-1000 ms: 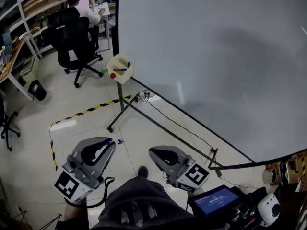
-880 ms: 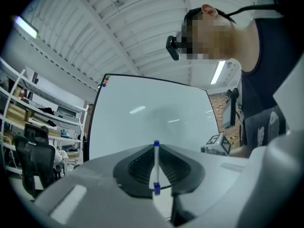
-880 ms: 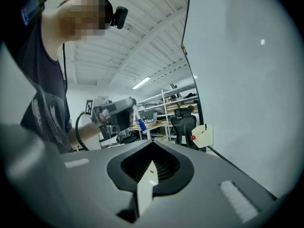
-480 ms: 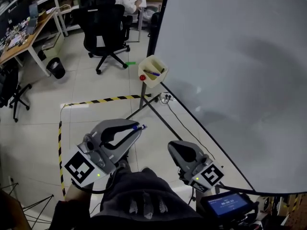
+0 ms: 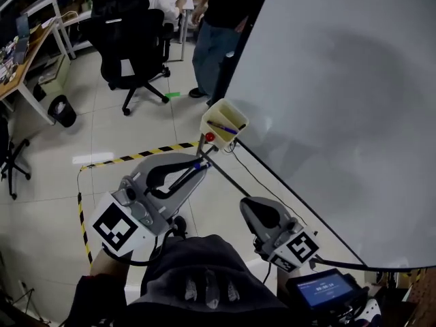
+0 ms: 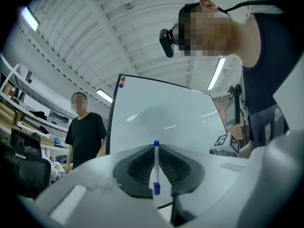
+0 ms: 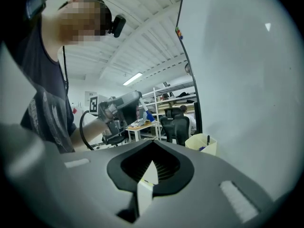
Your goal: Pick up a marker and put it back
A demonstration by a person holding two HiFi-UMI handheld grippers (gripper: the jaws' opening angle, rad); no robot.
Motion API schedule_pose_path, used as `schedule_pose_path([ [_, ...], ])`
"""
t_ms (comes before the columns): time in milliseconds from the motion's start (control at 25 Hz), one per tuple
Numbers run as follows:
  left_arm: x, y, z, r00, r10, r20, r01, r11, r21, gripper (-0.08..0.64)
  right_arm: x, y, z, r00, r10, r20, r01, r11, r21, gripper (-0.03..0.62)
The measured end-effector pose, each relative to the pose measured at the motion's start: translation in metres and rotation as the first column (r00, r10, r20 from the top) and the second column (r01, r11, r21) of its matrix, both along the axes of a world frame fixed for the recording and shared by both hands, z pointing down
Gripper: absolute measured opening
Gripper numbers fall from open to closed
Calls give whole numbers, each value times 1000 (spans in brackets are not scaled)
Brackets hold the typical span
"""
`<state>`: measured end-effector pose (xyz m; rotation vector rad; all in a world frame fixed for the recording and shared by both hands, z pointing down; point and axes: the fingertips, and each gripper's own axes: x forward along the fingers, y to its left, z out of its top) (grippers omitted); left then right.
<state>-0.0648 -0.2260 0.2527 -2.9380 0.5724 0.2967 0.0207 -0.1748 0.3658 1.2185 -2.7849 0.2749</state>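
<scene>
whiteboard (image 5: 340, 80), cut off at two o'clock, over tiled floor (image 5: 102, 142); marker (image 6: 156, 167) is clamped by left hand-held gripper (image 5: 199, 165); right hand-held gripper (image 5: 247, 206) jaws are pressed together.

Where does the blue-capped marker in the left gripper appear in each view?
Head view: marker left of centre, at the left gripper tips.
Left gripper view: marker low centre, upright between the jaws.
Right gripper view: marker small, near the centre.
Shared landmark: the whiteboard.

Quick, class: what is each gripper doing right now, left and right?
Left gripper: shut on a blue-capped marker.
Right gripper: shut, nothing between its jaws.
</scene>
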Motion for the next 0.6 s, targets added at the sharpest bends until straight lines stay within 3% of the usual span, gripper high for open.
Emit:
schedule_pose_path([
  [240,-1,-69,9,1000,12,3,-12,1000,11,34,-16,-36,8,998,63,9,-63,998,-23,2],
  [600,39,-138,46,998,-43,45,43,999,-6,34,11,-68,20,995,94,24,-92,994,-64,2],
])
